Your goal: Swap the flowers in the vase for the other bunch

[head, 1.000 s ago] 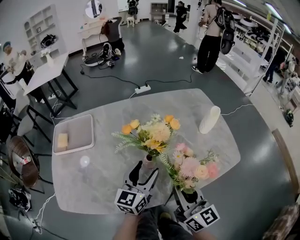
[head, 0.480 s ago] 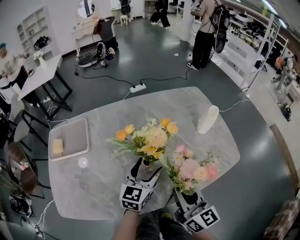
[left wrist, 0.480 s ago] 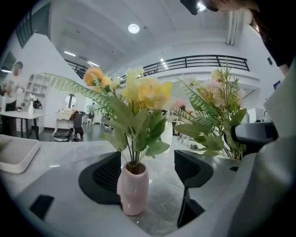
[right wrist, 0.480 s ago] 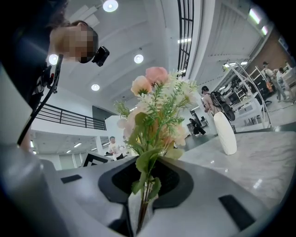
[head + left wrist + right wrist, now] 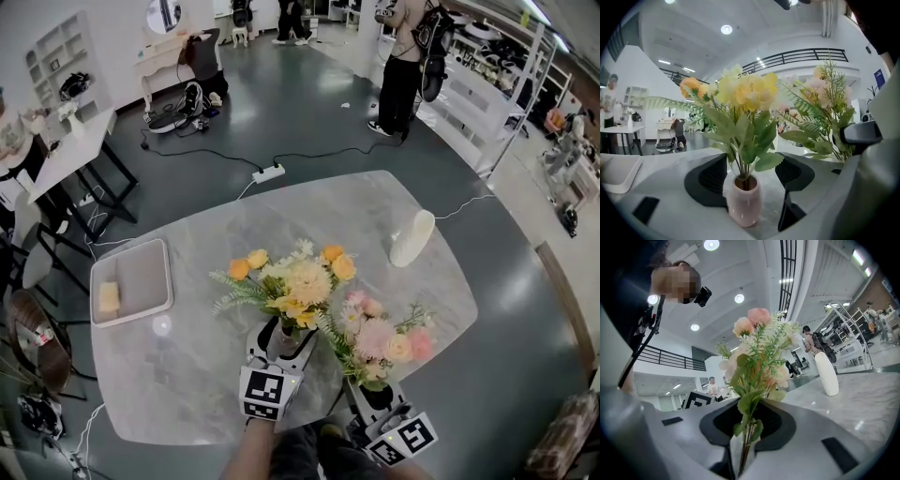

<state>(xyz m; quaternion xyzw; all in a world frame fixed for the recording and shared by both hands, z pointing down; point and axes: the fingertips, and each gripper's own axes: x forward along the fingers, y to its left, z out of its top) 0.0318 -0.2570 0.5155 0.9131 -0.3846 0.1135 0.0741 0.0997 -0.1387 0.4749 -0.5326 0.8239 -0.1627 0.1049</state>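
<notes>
A yellow-and-orange bunch (image 5: 295, 281) stands in a small pink vase (image 5: 282, 339) on the marble table (image 5: 366, 211). My left gripper (image 5: 281, 332) reaches round that vase. Its jaws are wide and closing, with the vase (image 5: 744, 204) between the pads and a gap on the right side. The yellow bunch (image 5: 740, 93) rises straight above it. Just right of it my right gripper (image 5: 375, 389) is shut on the stems of a pink bunch (image 5: 380, 337), held upright above the table. In the right gripper view the green stems (image 5: 749, 427) are pinched between the jaws.
A tall white vase (image 5: 412, 238) stands at the table's far right. A white tray (image 5: 141, 272) with a yellow sponge (image 5: 109, 298) lies at the left edge, and a small clear object (image 5: 161, 325) is beside it. People and furniture stand on the floor beyond.
My left gripper has moved forward, so the pink vase now stands between its fingers, and its jaws have spread wider. The right gripper with the pink bunch has kept still.
</notes>
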